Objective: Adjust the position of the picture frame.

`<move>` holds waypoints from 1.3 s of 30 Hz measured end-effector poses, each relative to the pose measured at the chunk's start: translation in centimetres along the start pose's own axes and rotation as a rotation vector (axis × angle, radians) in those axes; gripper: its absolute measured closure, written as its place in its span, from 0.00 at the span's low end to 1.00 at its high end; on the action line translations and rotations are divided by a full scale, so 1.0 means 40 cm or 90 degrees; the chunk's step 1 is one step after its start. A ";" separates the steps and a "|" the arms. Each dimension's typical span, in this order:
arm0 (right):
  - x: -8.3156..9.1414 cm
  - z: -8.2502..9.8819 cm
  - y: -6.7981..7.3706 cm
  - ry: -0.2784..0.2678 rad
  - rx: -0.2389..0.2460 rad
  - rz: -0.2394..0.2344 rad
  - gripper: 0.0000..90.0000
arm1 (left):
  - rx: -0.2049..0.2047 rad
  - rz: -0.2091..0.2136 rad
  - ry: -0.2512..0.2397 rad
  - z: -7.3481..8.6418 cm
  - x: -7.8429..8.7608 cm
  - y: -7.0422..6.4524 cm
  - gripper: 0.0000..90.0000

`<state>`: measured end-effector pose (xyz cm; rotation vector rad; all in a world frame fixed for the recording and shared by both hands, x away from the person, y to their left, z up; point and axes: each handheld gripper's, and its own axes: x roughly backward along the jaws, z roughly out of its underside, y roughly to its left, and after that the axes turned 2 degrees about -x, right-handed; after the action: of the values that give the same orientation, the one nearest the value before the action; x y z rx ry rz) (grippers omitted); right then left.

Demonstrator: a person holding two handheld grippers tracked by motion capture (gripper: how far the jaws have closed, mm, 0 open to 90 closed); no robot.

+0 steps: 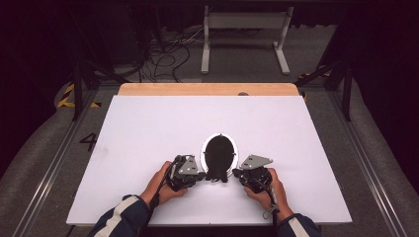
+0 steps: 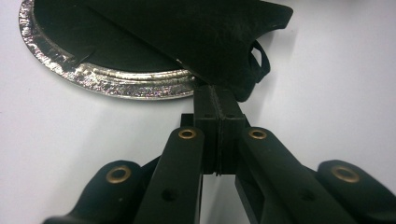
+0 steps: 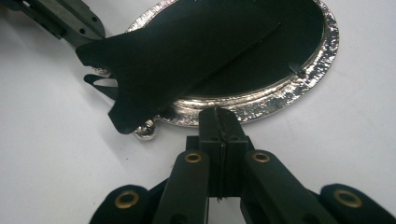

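Oval silver-rimmed frame [image 1: 219, 154], lower centre of the high view, lying flat on the white table [image 1: 148, 128] with a black cloth cover [image 1: 217, 170] draped over its near end. Left gripper [image 1: 200, 174] and right gripper [image 1: 236, 173] flank that end, each with jaws pressed together and nothing visibly pinched; in the left gripper view the tips meet the cloth's edge [image 2: 224, 88]. Likely risks: closed tips nudging the frame so it skids on the smooth table, or snagging the cover's loop [image 2: 261, 60] and dragging it off askew
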<state>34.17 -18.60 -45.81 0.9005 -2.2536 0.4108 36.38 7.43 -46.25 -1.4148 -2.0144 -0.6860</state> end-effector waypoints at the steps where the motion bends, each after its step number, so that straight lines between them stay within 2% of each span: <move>1: 0.001 0.000 0.001 0.001 0.002 -0.004 1.00 | -0.002 -0.004 -0.001 -0.002 -0.002 -0.001 1.00; 5: 0.001 0.005 0.017 -0.008 0.012 -0.021 1.00 | 0.009 0.000 -0.006 0.000 -0.004 0.000 1.00; 8: 0.000 0.004 0.032 -0.007 0.033 -0.007 1.00 | 0.011 -0.003 -0.011 -0.003 -0.008 0.002 1.00; 11: 0.000 0.007 0.024 -0.013 0.022 -0.019 1.00 | 0.020 -0.007 -0.017 -0.002 -0.010 0.004 1.00; 15: 0.000 0.006 0.026 -0.012 0.026 -0.015 1.00 | 0.022 -0.005 -0.021 0.001 -0.009 0.007 0.99; 17: 0.002 0.005 0.025 -0.008 0.027 -0.018 1.00 | 0.026 -0.001 -0.029 0.006 0.000 0.011 0.95; 18: 0.007 0.005 0.021 -0.008 0.032 -0.014 1.00 | 0.039 -0.007 -0.053 0.013 0.017 0.015 0.95; 20: 0.010 0.006 0.019 -0.010 0.031 -0.014 1.00 | 0.044 -0.013 -0.062 0.018 0.031 0.016 0.95; 24: 0.051 0.008 0.003 -0.036 0.014 -0.028 1.00 | 0.028 -0.030 -0.078 0.037 0.079 0.014 0.92; 25: 0.059 0.008 0.002 -0.039 0.017 -0.029 1.00 | 0.015 -0.044 -0.081 0.048 0.104 0.010 0.91; 26: 0.065 0.009 0.002 -0.042 0.018 -0.033 1.00 | 0.014 -0.055 -0.084 0.058 0.123 0.008 0.90; 27: 0.065 0.009 0.002 -0.042 0.018 -0.033 1.00 | 0.014 -0.055 -0.084 0.058 0.123 0.008 0.89; 31: 0.092 0.017 0.007 -0.051 0.017 -0.039 0.98 | 0.035 -0.084 -0.105 0.100 0.187 0.008 0.85; 32: 0.100 0.023 0.009 -0.051 0.017 -0.040 0.97 | 0.045 -0.096 -0.113 0.125 0.215 0.003 0.82; 35: 0.104 0.031 0.010 -0.047 0.018 -0.047 0.95 | 0.057 -0.114 -0.110 0.164 0.246 -0.007 0.76; 37: 0.103 0.032 0.011 -0.042 0.019 -0.048 0.94 | 0.061 -0.117 -0.108 0.173 0.251 -0.009 0.73; 38: 0.103 0.031 0.012 -0.040 0.019 -0.048 0.93 | 0.066 -0.117 -0.106 0.200 0.267 -0.011 0.69; 39: 0.102 0.030 0.014 -0.040 0.020 -0.048 0.92 | 0.074 -0.121 -0.109 0.209 0.271 -0.014 0.65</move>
<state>31.03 -20.81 -43.93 1.0244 -2.2670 0.3893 31.56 20.13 -44.45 -1.2625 -2.3047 -0.5307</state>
